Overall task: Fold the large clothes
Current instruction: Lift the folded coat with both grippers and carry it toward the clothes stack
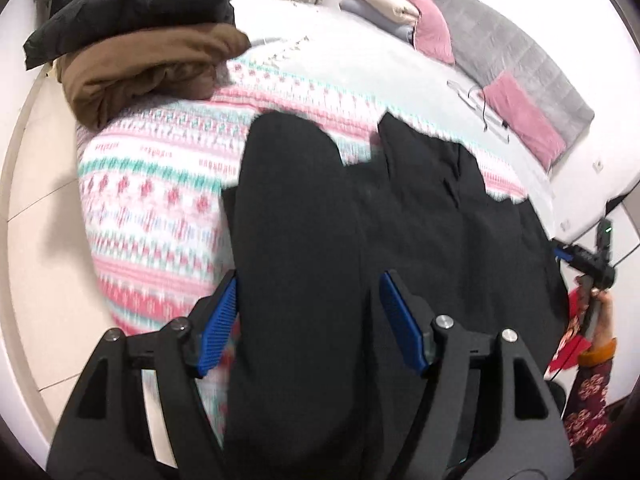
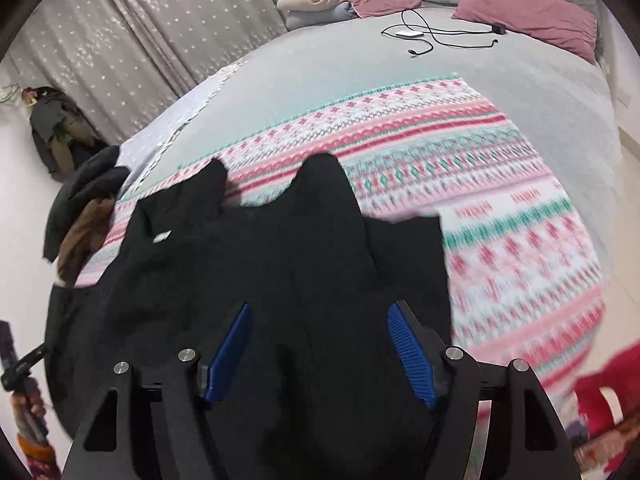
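A large black garment (image 1: 360, 220) lies spread on a patterned pink, white and teal blanket (image 1: 160, 184) on the bed. It also shows in the right wrist view (image 2: 280, 248) over the same blanket (image 2: 500, 220). My left gripper (image 1: 308, 284) is open, its blue pads either side of a black fold near the garment's left part. My right gripper (image 2: 318, 316) is open above the garment's near edge, with black cloth between its blue pads. The right gripper also shows at the far right of the left wrist view (image 1: 592, 264).
A folded black coat (image 1: 132, 8) lies on a folded brown one (image 1: 152, 68) at the bed's left corner. Pink pillows (image 2: 528, 12), a grey headboard, folded bedding (image 2: 316, 0) and a charger with cables (image 2: 424, 36) lie at the far end. Curtains (image 2: 140, 32) hang at left.
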Action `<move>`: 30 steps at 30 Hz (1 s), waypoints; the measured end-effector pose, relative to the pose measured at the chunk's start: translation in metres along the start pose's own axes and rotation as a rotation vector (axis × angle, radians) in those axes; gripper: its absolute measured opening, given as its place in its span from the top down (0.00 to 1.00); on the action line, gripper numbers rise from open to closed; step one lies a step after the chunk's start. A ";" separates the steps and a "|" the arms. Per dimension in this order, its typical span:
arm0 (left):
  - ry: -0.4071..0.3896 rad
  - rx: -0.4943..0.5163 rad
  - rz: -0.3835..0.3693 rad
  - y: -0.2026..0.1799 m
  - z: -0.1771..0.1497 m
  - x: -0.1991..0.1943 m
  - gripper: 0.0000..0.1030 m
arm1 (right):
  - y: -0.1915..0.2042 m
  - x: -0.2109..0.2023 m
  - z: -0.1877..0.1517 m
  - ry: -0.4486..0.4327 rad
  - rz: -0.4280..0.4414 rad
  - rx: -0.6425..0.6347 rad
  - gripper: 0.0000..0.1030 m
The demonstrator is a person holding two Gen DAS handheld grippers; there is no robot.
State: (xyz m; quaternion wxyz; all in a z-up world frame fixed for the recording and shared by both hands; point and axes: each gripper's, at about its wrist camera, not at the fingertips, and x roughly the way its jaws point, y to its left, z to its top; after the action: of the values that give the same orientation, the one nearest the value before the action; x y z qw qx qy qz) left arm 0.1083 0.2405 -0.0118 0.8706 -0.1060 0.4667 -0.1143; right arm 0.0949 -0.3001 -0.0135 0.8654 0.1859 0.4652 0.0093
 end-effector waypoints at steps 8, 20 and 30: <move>0.003 -0.122 -0.012 0.009 0.028 0.029 0.89 | 0.011 0.043 0.021 -0.088 0.016 0.038 0.91; -0.413 0.073 0.122 -0.069 0.095 -0.016 0.93 | 0.011 -0.040 0.059 -0.465 -0.105 0.035 0.94; -0.168 0.161 0.324 -0.046 0.128 0.159 0.91 | -0.021 0.072 0.103 -0.297 -0.281 0.067 0.94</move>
State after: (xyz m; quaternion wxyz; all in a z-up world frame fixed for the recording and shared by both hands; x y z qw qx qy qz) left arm 0.2965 0.1593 -0.0544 0.9192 0.0312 0.3926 -0.0005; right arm 0.2157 -0.3385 -0.0273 0.9105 0.1471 0.3541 -0.1547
